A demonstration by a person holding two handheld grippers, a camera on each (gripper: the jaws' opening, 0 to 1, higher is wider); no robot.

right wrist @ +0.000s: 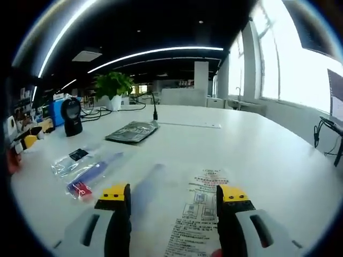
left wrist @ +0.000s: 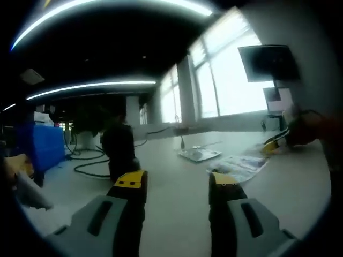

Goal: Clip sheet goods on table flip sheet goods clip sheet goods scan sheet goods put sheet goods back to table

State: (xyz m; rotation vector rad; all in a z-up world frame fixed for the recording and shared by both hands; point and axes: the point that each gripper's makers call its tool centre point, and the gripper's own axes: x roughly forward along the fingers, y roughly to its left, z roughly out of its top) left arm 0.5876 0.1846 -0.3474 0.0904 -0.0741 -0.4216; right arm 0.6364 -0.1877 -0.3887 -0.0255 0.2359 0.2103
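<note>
Beyond the left gripper (left wrist: 171,184), jaws apart and empty, the printed sheet (left wrist: 239,166) lies on the table (left wrist: 182,203); right gripper view: right gripper (right wrist: 173,199), released, straddles that sheet (right wrist: 195,217) — first clip pending, next descend and close on its edge.

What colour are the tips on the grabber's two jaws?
Yellow tips on black jaws of the right gripper, best in the right gripper view.

Ahead of the right jaws we count three flat packets: one white printed sheet (right wrist: 199,214) between them, one clear bag with blue and red contents (right wrist: 88,172) leftward, one grey foil pouch (right wrist: 132,131) beyond. One black scanner (right wrist: 71,116) stands far left.
</note>
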